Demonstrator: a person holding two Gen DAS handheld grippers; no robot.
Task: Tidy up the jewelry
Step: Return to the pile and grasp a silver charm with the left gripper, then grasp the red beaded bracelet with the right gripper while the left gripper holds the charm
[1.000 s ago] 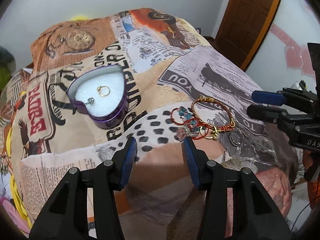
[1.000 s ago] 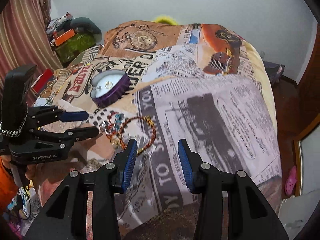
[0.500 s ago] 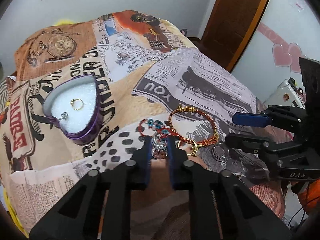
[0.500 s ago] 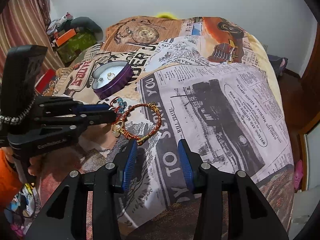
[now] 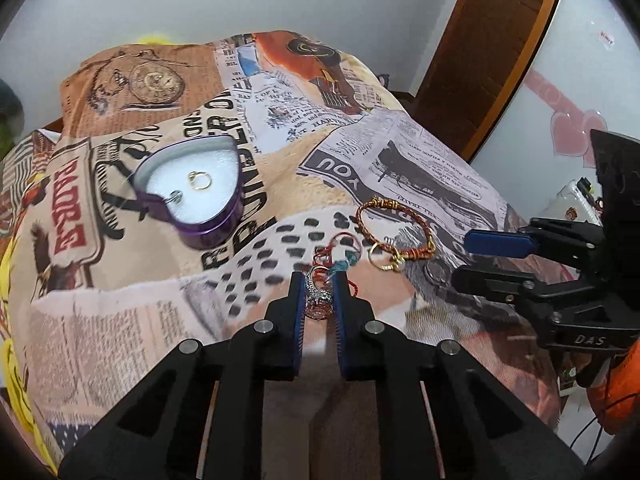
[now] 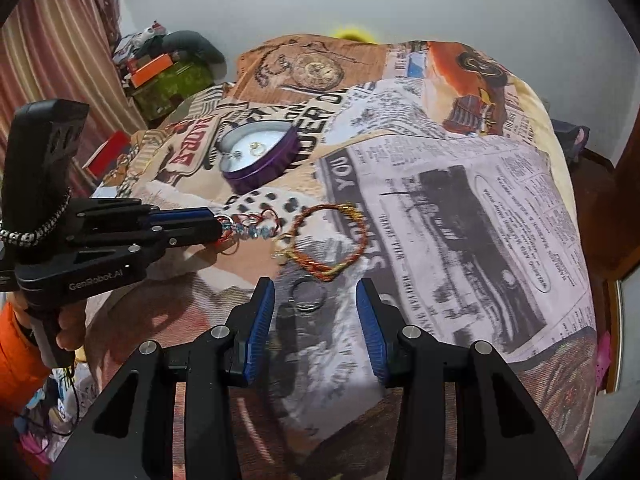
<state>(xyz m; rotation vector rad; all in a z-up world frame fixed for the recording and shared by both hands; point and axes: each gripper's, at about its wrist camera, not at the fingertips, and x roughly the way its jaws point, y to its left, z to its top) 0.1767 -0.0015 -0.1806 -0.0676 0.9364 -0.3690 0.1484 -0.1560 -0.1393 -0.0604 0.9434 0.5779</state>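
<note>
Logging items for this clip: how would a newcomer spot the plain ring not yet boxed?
Start at the purple heart-shaped box on the newspaper-print bedspread, then come toward the camera past the braided red-and-gold bracelet. The silver ring lies flat just beyond the open right claw; unlike its neighbours, it is bare, colourless metal.

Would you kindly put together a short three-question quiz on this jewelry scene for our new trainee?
1. True or false: the left gripper is shut on the beaded red bracelet.
2. What lies inside the purple heart-shaped box?
A. two rings
B. a watch
C. nothing
3. Which piece lies on the bedspread directly ahead of the open right gripper?

Key: 1 true. 2 A: a gold ring and a silver ring. 3 the silver hoop ring, with the braided red-gold bracelet just beyond it.
</note>
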